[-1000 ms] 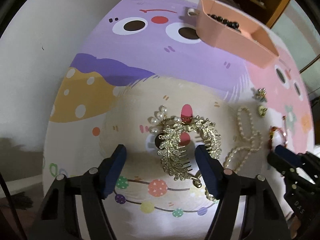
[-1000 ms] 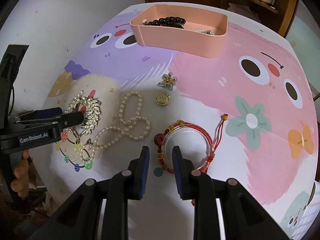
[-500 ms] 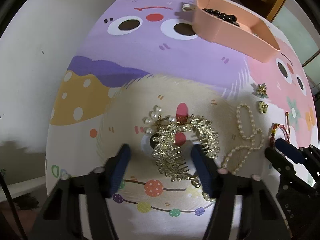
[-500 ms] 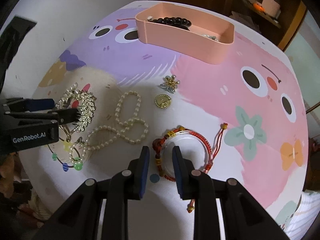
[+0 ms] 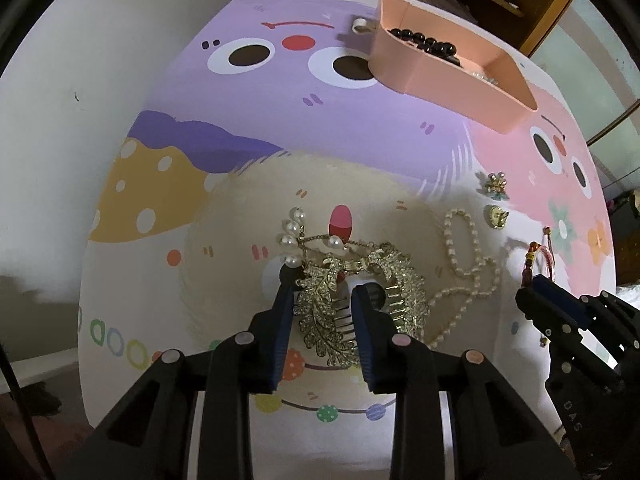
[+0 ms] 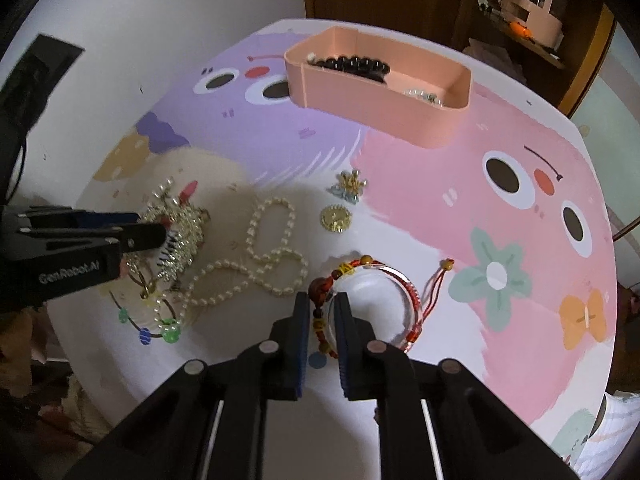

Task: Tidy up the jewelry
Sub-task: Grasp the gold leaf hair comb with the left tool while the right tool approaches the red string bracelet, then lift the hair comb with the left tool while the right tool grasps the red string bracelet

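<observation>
A gold leaf-shaped hair comb [image 5: 324, 312] with pearls lies on the cartoon mat. My left gripper [image 5: 322, 292] has closed its blue fingers around the comb's left leaf; it also shows in the right wrist view [image 6: 160, 236]. My right gripper [image 6: 322, 304] is nearly shut around the beaded edge of a red string bracelet [image 6: 400, 292] that lies with a clear bangle. A pearl necklace [image 6: 264, 256] lies between the two. A pink tray [image 6: 384, 120] at the back holds black beads [image 6: 352, 65].
A small flower brooch [image 6: 350, 184] and a round gold pin [image 6: 337, 218] lie in the middle of the mat. White wall to the left, dark wooden furniture behind the table. The table's front edge is near both grippers.
My left gripper moved forward over the comb and its fingers closed in on the comb's left leaf. My right gripper moved forward onto the bracelet's beaded edge.
</observation>
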Tool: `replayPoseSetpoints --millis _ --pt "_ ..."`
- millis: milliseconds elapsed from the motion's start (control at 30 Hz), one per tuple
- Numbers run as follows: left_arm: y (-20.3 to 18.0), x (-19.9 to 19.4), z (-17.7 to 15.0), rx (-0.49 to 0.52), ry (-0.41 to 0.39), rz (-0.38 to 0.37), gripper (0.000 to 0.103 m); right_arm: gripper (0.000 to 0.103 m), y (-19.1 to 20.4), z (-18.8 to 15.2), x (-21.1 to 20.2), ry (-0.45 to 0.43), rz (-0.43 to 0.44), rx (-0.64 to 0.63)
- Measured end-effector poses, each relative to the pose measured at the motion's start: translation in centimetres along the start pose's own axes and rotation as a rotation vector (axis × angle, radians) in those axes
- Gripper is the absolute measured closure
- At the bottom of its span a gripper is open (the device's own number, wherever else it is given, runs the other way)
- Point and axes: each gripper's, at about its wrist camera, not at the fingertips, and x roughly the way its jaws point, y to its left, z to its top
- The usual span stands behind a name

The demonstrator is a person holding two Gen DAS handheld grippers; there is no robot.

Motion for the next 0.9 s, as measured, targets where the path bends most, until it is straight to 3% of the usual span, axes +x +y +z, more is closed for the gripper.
replayPoseSetpoints --millis 167,233,300,433,567,833,900 --pt "-0.3 -1.6 0.2 0.011 -0.037 -0.004 0.076 0.091 -0.2 0.5 -1.4 -0.043 0.018 0.013" --pt "-0.7 -2.4 0.4 0.019 -0.055 -0.011 0.089 0.091 -0.3 0.7 -2.1 -0.057 0.032 0.023" --pt "-1.0 -3.1 0.8 0.023 -0.07 -0.028 0.095 0.091 -0.6 1.1 -2.8 -0.074 0.046 0.034" --pt "-0.8 -4.5 1.2 0.031 -0.098 -0.033 0.095 0.092 -0.9 1.6 -3.8 -0.1 0.054 0.044" --pt "-0.5 -4.6 1.3 0.029 -0.069 -0.069 0.094 0.092 -1.0 1.8 -4.6 -0.118 0.055 0.048" --pt "-0.1 -2.3 0.6 0.066 0.023 -0.086 0.056 0.103 -1.3 1.2 -4.8 -0.108 0.08 0.062" --pt "-0.5 -1.7 0.5 0.093 0.028 -0.075 0.054 0.103 -1.4 1.1 -4.8 -0.107 0.082 0.066"
